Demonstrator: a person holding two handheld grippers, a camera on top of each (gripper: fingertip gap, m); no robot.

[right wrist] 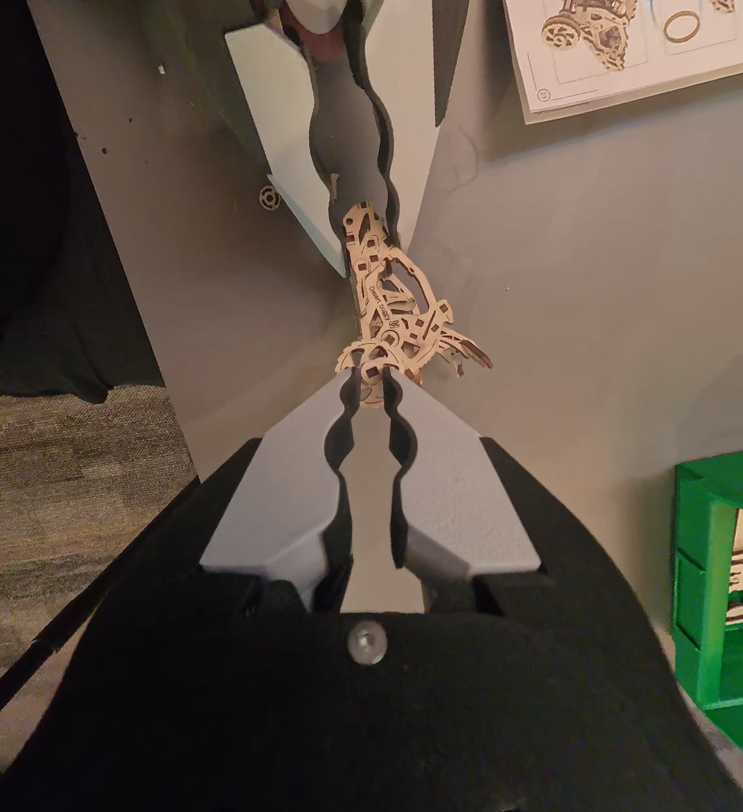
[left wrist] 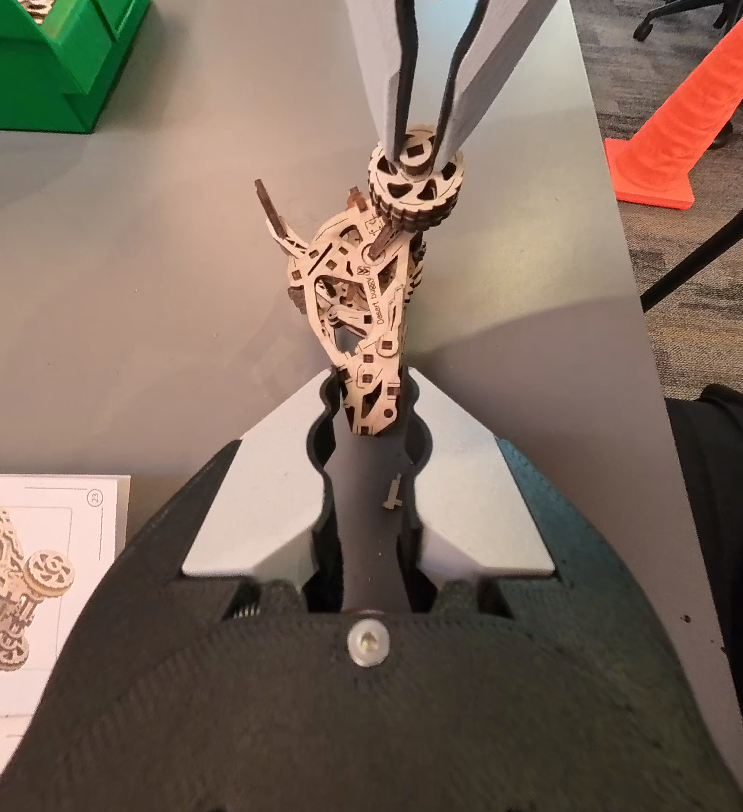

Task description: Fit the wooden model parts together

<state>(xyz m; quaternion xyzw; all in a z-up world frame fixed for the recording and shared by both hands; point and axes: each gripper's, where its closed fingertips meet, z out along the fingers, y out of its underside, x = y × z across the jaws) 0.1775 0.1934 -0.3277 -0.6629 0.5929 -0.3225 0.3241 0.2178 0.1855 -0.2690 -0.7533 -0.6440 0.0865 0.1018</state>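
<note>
- Two grippers, both clamped on wooden parts above the grey table (left wrist: 163, 263).
- Nearest in the left wrist view: left gripper (left wrist: 372, 395), closed on the narrow end of the wooden model frame (left wrist: 356, 307), held off the tabletop.
- Farther along: toothed wooden wheel (left wrist: 416, 182) at the frame's top end, hub pinched by the right gripper (left wrist: 418, 151), nearly shut.
- Left of the near gripper: instruction sheet (left wrist: 40, 571).
- Far left: green bin (left wrist: 44, 74); far right: orange cone (left wrist: 686, 118) on the carpet.

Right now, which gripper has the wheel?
The right gripper: its fingertips pinch the wheel by its hub. The left gripper clamps the frame instead.
</note>
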